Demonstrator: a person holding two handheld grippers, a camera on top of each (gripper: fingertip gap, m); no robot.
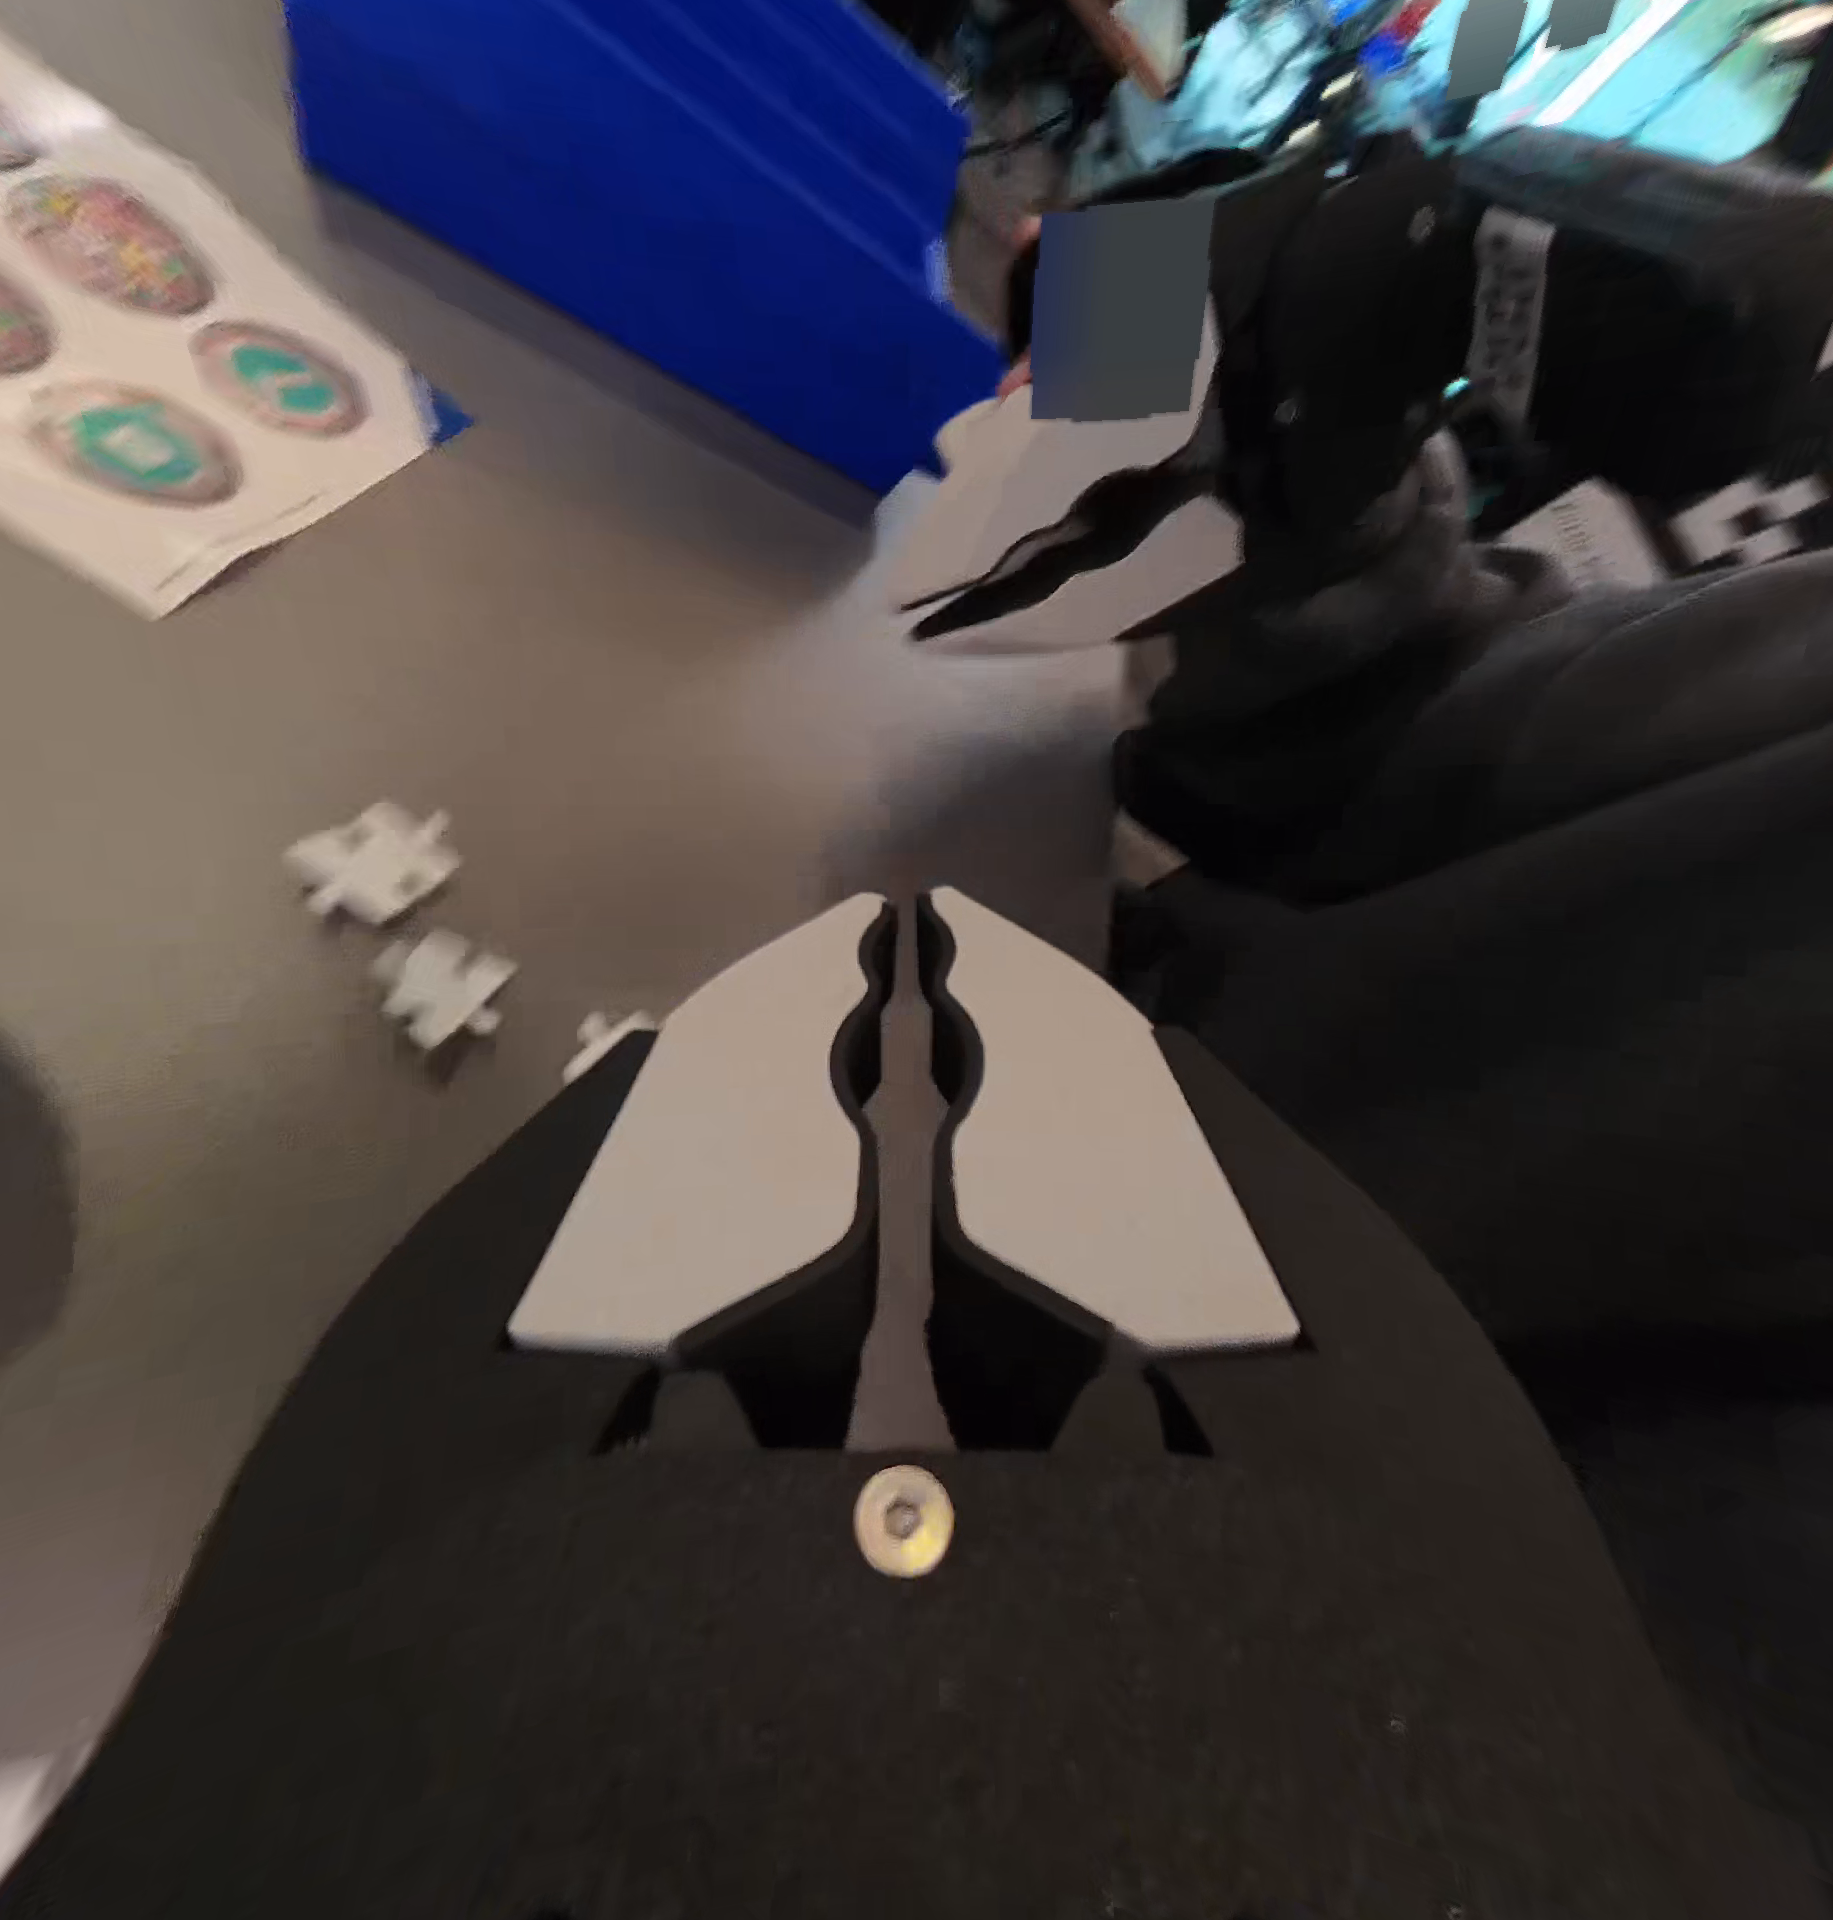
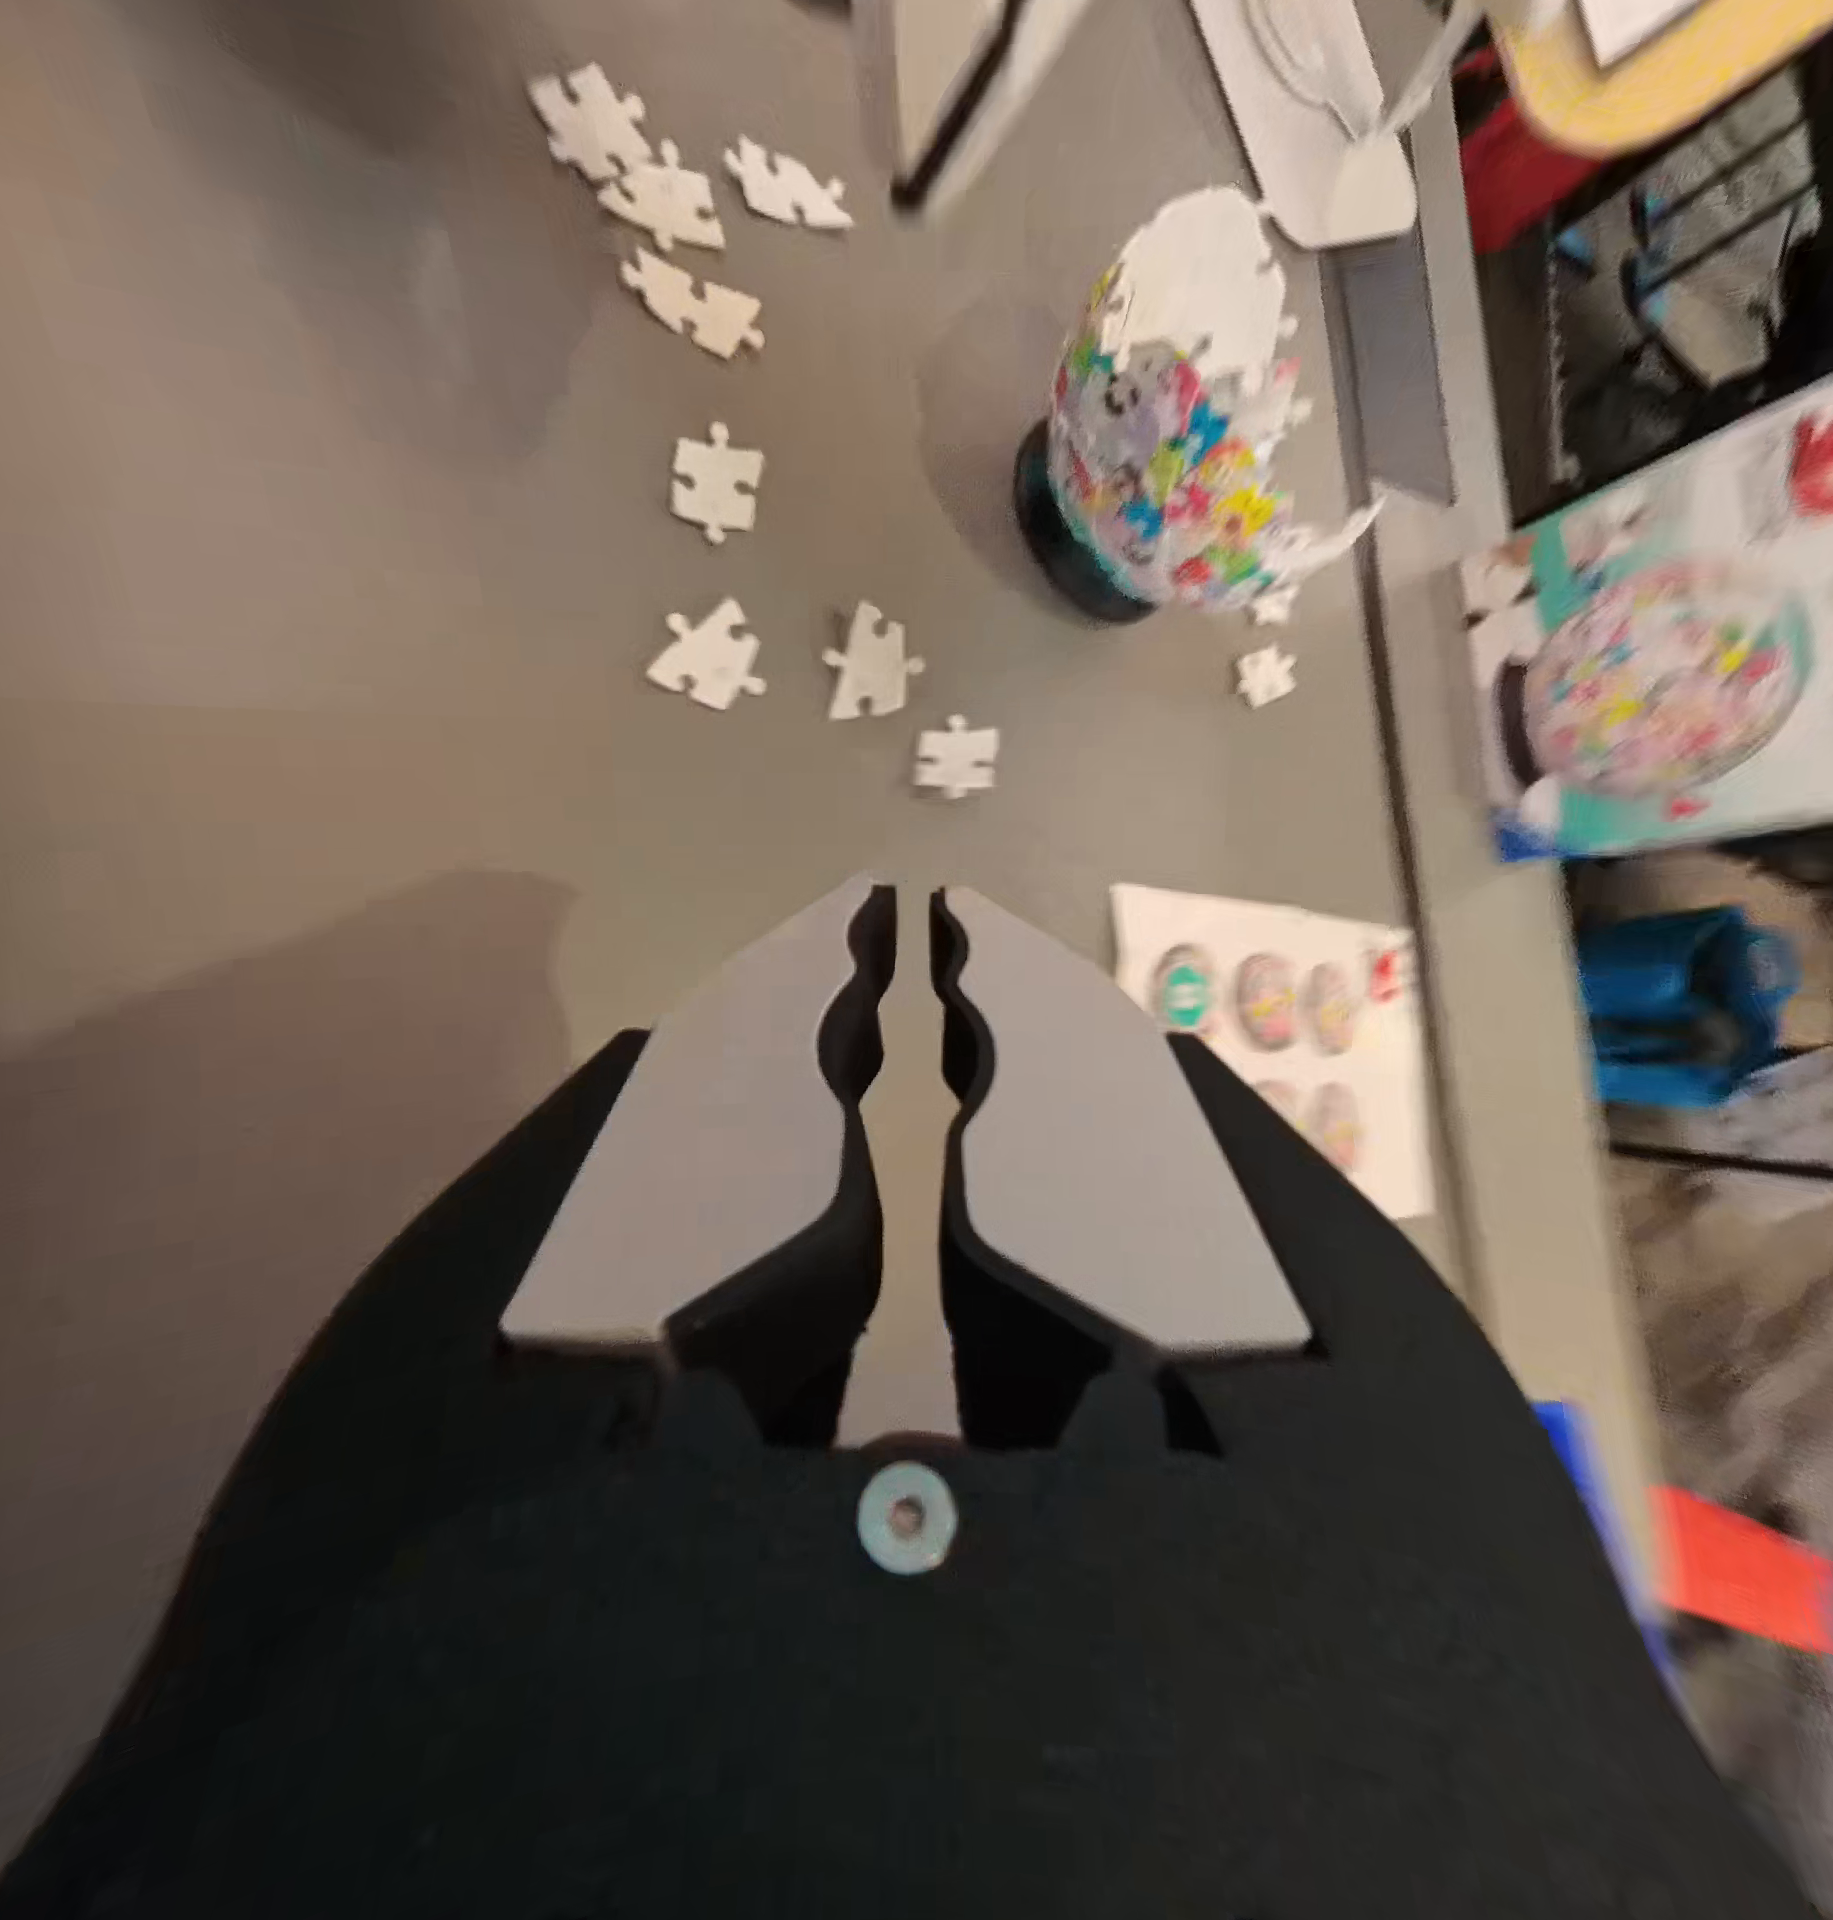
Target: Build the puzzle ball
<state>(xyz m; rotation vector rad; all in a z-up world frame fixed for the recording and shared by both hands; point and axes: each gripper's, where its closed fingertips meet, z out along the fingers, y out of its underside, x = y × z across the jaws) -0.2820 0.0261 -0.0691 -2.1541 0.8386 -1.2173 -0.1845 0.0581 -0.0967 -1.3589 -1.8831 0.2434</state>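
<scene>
The partly built puzzle ball (image 2: 1161,436), colourful with a jagged open top, stands on a dark stand (image 2: 1047,540) on the grey table (image 2: 268,520). Several loose white puzzle pieces (image 2: 953,761) lie left of and in front of it. My right gripper (image 2: 912,894) hovers above the table short of the nearest piece, its fingers nearly together with nothing showing between them. My left gripper (image 1: 907,904) is shut, with only a thin slit and no piece in it. Three loose pieces (image 1: 372,862) lie to its left. The right gripper also shows in the left wrist view (image 1: 953,613), its fingers together.
A printed instruction sheet (image 1: 143,343) (image 2: 1296,1029) lies on the table. A blue bin (image 1: 631,208) stands behind it. The puzzle box (image 2: 1660,665) lies past the table edge at the right. A white object (image 2: 1317,125) and a dark-edged board (image 2: 943,94) sit at the far end. Tip to tip, the grippers are about 11 cm apart. Between my left fingertips and the partly built puzzle ball (image 2: 1161,436) there is roughly 15 cm.
</scene>
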